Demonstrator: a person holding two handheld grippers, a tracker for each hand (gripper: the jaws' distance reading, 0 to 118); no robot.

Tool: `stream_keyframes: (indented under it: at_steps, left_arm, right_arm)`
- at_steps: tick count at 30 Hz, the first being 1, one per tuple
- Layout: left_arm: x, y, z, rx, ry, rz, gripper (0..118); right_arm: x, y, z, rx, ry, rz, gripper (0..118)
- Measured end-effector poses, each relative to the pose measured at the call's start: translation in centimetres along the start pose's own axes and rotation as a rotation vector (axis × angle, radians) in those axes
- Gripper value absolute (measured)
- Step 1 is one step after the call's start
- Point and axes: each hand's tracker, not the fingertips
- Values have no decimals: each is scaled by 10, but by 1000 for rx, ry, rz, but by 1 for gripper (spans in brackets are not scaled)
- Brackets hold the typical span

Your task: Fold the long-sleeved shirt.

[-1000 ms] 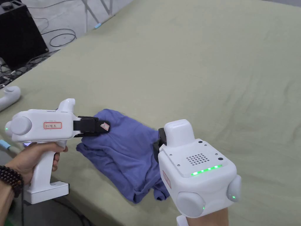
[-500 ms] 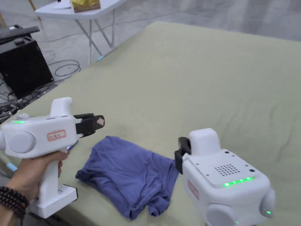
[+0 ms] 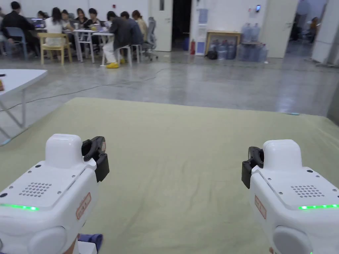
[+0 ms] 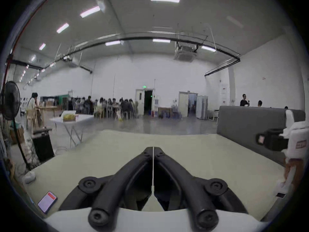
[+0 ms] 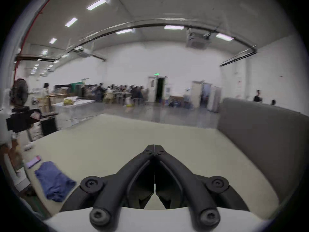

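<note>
The blue long-sleeved shirt (image 5: 53, 180) lies bunched and folded small on the pale green cover (image 3: 178, 158), near its front left edge. A sliver of the shirt (image 3: 91, 238) peeks out under my left gripper's body in the head view. My left gripper (image 3: 97, 148) is held level above the cover and points away from me; its jaws (image 4: 153, 149) are shut with nothing between them. My right gripper (image 3: 253, 157) is held the same way, about a shoulder's width to the right, and its jaws (image 5: 154, 147) are shut on nothing too. Neither touches the shirt.
A grey padded panel (image 4: 250, 123) stands along the cover's right side. A phone (image 4: 47, 201) lies at the near left edge. A black box (image 4: 42, 145), a standing fan (image 4: 10, 100) and a white folding table (image 3: 16, 79) are left of it. People sit at tables (image 3: 82, 23) far behind.
The head camera has tilted up from the shirt to the room. Both grippers have lifted off the shirt and now point level and forward, side by side. The shirt stays on the cover.
</note>
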Motion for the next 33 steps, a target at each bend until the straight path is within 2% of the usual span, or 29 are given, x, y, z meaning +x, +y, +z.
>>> stream_keyframes:
  at_steps: [2, 4, 6, 9, 10, 12, 16, 19, 33]
  left_arm:
    - [31, -7, -2, 13, 30, -18, 0]
    - [52, -19, 0, 6, 4, 24, 0]
    - [70, -33, 5, 5, -9, 1, 0]
    - [92, -57, 15, 0, -12, -39, 0]
    - [95, -64, 17, -8, -8, -20, 0]
    - [100, -80, 19, -47, -54, 25, 0]
    - [103, -100, 17, -59, 1, -31, 0]
    - [96, -102, 13, -103, -13, 28, 0]
    - [94, -101, 16, -97, 0, 7, 0]
  right_arm:
    - [21, -11, 10, 27, -75, -1, 2]
    - [37, -25, 17, 29, -100, 3, 2]
    - [48, -39, 25, 19, -117, 11, 2]
    - [60, -61, 40, 34, -187, -45, 2]
    - [63, -68, 41, 35, -187, -60, 2]
    - [66, -80, 43, 22, -200, -43, 2]
    - [69, -97, 45, 5, -207, -33, 2]
    - [66, -101, 44, -5, -210, -15, 2]
    - [62, -97, 43, -11, -172, -38, 2]
